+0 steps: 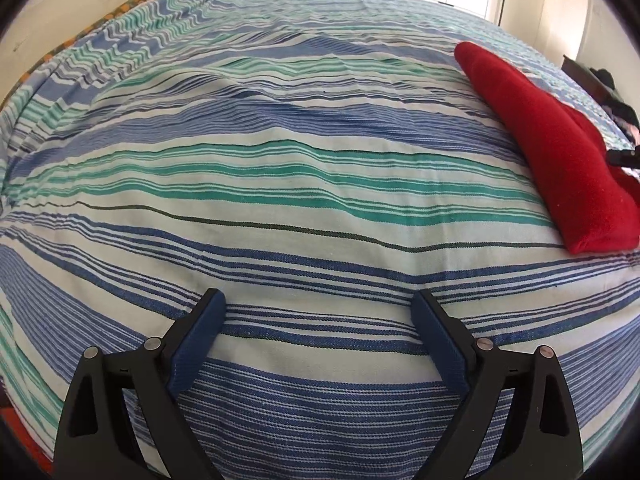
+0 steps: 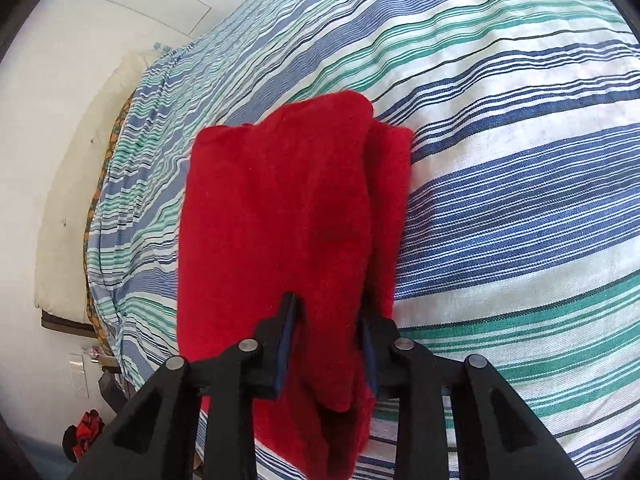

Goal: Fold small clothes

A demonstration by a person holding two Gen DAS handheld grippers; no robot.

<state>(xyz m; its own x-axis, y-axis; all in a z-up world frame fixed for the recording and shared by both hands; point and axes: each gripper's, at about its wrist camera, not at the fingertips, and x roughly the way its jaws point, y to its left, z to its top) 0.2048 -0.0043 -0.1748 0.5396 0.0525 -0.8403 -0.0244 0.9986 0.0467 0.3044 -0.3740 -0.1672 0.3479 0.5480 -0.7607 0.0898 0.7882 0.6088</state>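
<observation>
Two grippers in play, one per wrist view. My left gripper (image 1: 318, 320) sits at the bottom centre of the left wrist frame, jaws wide apart, nothing between them, only the striped bedspread (image 1: 280, 168) under the blue pads (image 1: 200, 340). Bedspread is white with blue, green and thin dark stripes, and it fills most of that frame.

Folded red garment (image 1: 560, 148) lies on the bedspread at the right edge of the left view, a long narrow bundle running from upper right down to mid right, well apart from my left gripper. Some dark items (image 1: 600, 80) sit past it at the far right edge, too small to identify. A pale headboard or pillow edge (image 1: 100, 4) shows upper left.

Right wrist view: the same red garment (image 2: 288, 208) fills the centre, folded into a thick block on the bedspread (image 2: 520, 200), a second fold layer showing along its right side. My right gripper (image 2: 326, 320) is at bottom centre, jaws partly apart with the near end of the garment between them. The left finger (image 2: 286, 340) lies on top of the fabric; the right one is half buried in the fold. I cannot tell if the pads actually press on it.

A white wall panel (image 2: 120, 20) sits upper left, and a red and black object (image 2: 82, 436) on the floor at lower left.
</observation>
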